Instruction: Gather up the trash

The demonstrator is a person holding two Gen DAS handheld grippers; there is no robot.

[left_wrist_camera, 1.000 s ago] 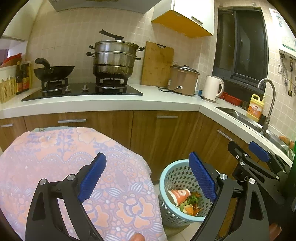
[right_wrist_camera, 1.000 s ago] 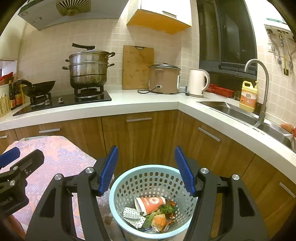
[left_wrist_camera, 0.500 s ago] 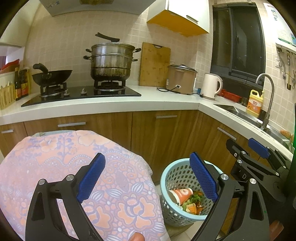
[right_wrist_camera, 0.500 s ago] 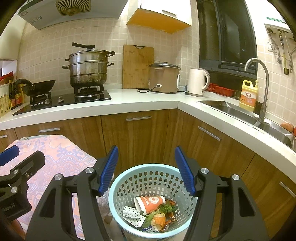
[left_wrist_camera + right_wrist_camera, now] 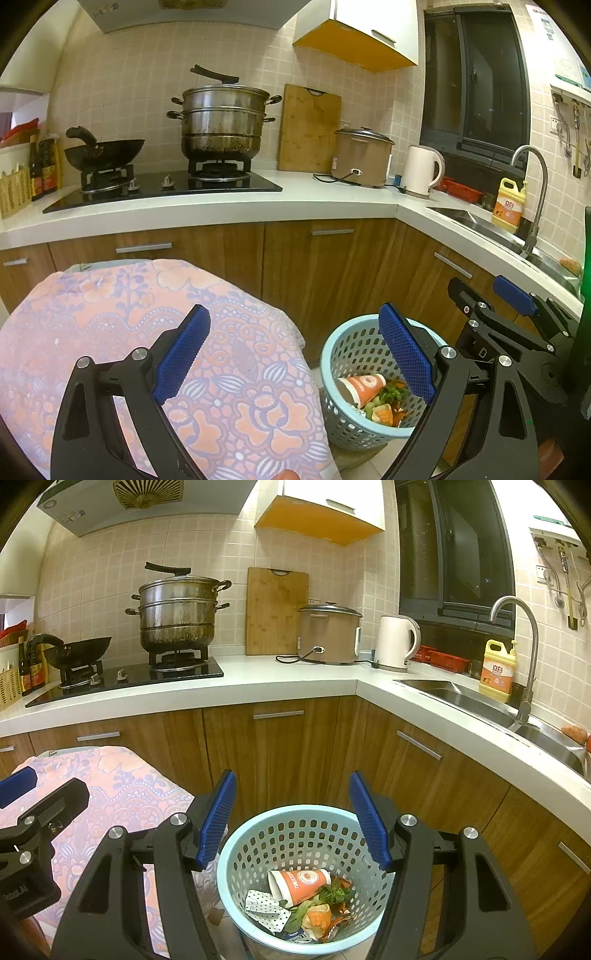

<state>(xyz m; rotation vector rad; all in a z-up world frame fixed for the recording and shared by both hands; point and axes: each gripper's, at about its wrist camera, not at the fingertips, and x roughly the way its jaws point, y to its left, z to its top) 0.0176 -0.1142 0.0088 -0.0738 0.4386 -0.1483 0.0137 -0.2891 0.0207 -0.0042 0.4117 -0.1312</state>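
While both grippers hang above the kitchen floor, little writing can be read: the yellow bottle (image 5: 496,672) by the sink carries an orange label with two Chinese characters, and the orange paper cup (image 5: 301,881) lying on its side in the basket has white lettering too small to make out. A tag on the left gripper's body, seen at the edge of the right view, is cut off and unreadable. The light blue basket (image 5: 258,849) stands on the floor beside a table draped in a pink flowered cloth (image 5: 110,314), holding the cup, a dotted scrap of paper (image 5: 266,908), green leaves and orange peel; its base is hidden. The right gripper (image 5: 293,818) is spread wide above the basket rim, empty. The left gripper (image 5: 293,356) is spread wider, empty, over the cloth's edge.
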